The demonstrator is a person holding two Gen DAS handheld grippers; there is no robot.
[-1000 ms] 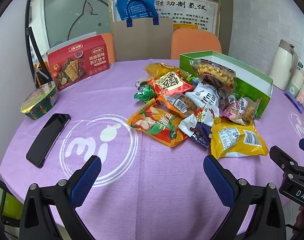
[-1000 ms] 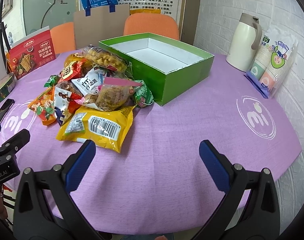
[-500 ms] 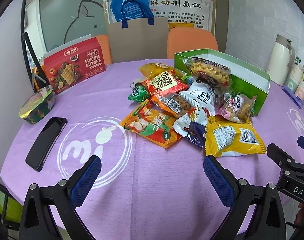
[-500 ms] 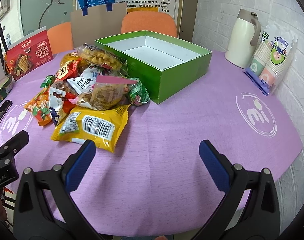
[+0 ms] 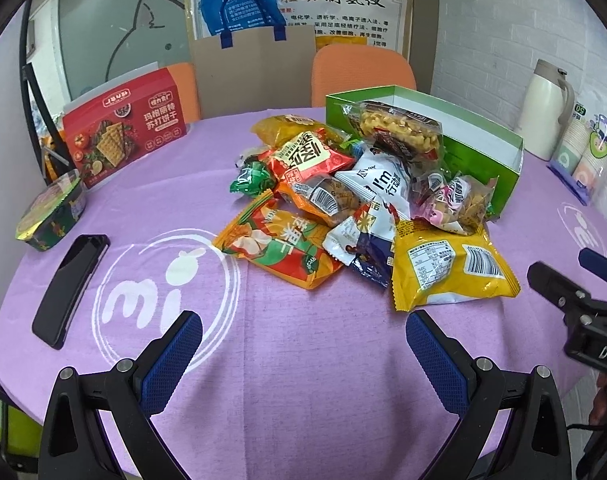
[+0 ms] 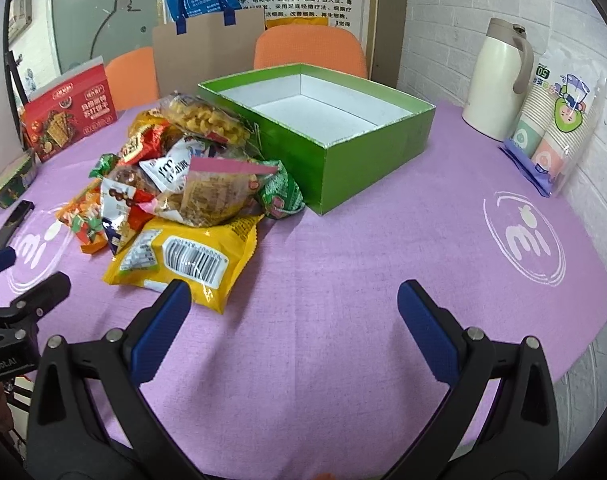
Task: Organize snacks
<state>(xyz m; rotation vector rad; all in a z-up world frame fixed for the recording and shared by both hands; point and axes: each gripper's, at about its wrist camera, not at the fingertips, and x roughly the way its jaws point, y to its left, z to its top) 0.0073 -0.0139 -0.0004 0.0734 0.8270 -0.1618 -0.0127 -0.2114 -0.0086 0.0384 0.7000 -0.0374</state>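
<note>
A heap of several snack packets [image 5: 355, 196] lies mid-table on the purple cloth, also seen left of centre in the right wrist view as the snack heap [image 6: 191, 184]. A yellow bag [image 5: 447, 268] with a barcode is nearest me; the same yellow bag [image 6: 187, 260] lies just ahead of my right gripper's left finger. Behind the heap stands an empty green box [image 6: 367, 148], whose green wall [image 5: 479, 156] shows in the left view. My left gripper [image 5: 303, 340] is open over bare cloth, short of the heap. My right gripper [image 6: 293, 308] is open, holding nothing.
A red cracker box [image 5: 123, 120], a small green tin [image 5: 49, 212] and a black phone [image 5: 71, 284] sit at the left. A cream thermos [image 6: 499, 80] and a pack of paper cups [image 6: 559, 124] stand at the right. Orange chairs [image 5: 363, 68] are behind the table.
Both grippers have drifted forward toward the heap; the snacks sit lower and nearer in both views. Nothing on the table has moved. Both grippers stayed open.
</note>
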